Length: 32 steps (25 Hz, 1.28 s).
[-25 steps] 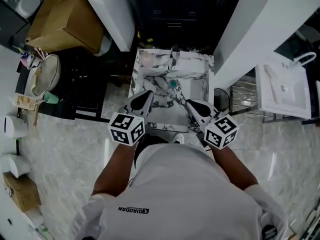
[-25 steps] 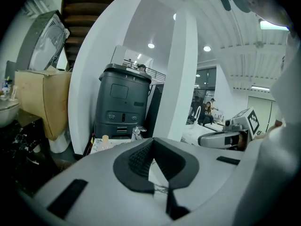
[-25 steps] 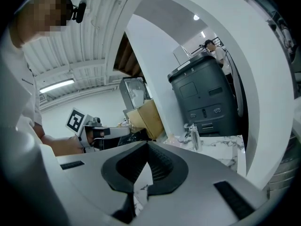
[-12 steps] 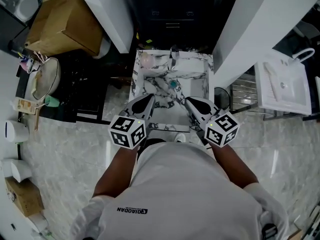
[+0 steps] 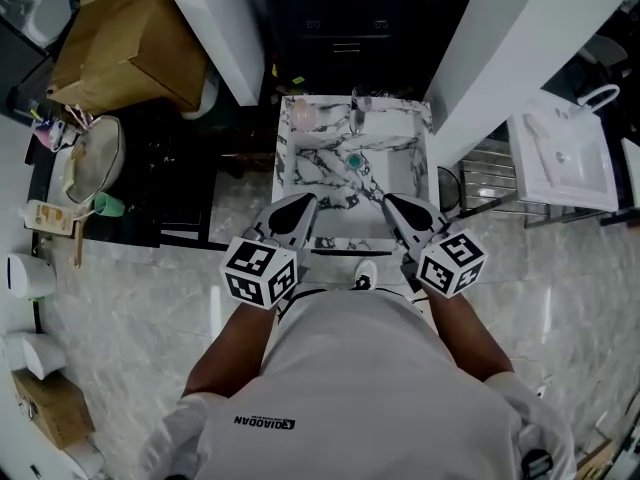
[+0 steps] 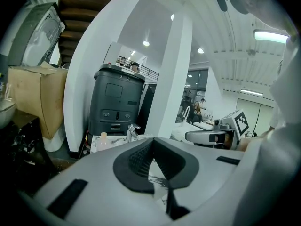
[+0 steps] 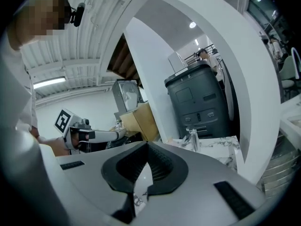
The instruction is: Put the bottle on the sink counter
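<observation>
A small pinkish bottle (image 5: 303,115) stands on the far left corner of the marble sink counter (image 5: 290,163); the left gripper view shows this bottle (image 6: 103,136) beside the chrome faucet (image 6: 131,131). Both grippers hover over the sink's near edge, well short of the bottle. My left gripper (image 5: 303,201) is shut with nothing in it, its pads (image 6: 141,157) meeting at the tip. My right gripper (image 5: 391,201) is also shut and empty, pads (image 7: 157,166) together. A teal drain plug (image 5: 353,160) sits in the basin.
A dark grey bin-like unit (image 6: 115,102) stands behind the sink between two white pillars (image 5: 225,18). A cardboard box (image 5: 130,43) and a black counter with a round basin (image 5: 90,153) lie to the left. A white washbasin (image 5: 560,163) stands on the right.
The view has shifted a little, so the sink sits slightly right and lower in frame. Both grippers stayed shut and empty near the sink's front edge.
</observation>
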Each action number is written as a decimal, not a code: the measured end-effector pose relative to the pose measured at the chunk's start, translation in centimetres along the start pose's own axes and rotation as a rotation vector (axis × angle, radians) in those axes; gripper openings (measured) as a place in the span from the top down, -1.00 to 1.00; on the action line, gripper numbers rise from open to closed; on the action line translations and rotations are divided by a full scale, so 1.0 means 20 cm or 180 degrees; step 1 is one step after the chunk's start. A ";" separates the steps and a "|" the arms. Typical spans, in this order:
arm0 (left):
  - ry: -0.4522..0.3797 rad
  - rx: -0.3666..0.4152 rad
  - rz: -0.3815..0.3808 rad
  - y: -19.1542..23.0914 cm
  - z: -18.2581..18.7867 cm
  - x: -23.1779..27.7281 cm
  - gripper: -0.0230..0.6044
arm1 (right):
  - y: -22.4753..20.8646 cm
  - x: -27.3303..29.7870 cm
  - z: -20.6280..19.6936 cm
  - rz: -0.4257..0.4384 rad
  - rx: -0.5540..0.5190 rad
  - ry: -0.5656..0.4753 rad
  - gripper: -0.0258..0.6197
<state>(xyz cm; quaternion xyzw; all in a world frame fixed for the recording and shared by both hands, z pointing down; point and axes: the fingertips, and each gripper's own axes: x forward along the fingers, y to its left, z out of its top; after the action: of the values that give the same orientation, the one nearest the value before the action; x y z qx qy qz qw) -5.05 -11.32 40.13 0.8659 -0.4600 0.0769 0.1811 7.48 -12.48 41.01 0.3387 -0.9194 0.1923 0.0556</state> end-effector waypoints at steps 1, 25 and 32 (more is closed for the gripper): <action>0.0010 -0.0009 -0.0019 0.00 -0.01 -0.03 0.88 | 0.03 0.00 -0.01 -0.0018 -0.0013 0.0000 0.80; 0.0091 0.0197 -0.0516 -0.15 -0.20 -0.57 0.88 | 0.68 -0.16 -0.29 -0.0387 -0.0100 0.0024 0.80; 0.0154 0.0304 -0.0616 -0.20 -0.26 -0.65 0.88 | 0.76 -0.25 -0.36 -0.0507 -0.0057 0.0007 0.80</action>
<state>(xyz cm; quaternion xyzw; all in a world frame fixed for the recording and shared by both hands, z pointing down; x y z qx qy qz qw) -8.92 2.70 40.05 0.9118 -0.3655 0.1017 0.1572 1.26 3.84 41.66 0.4101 -0.8911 0.1794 0.0747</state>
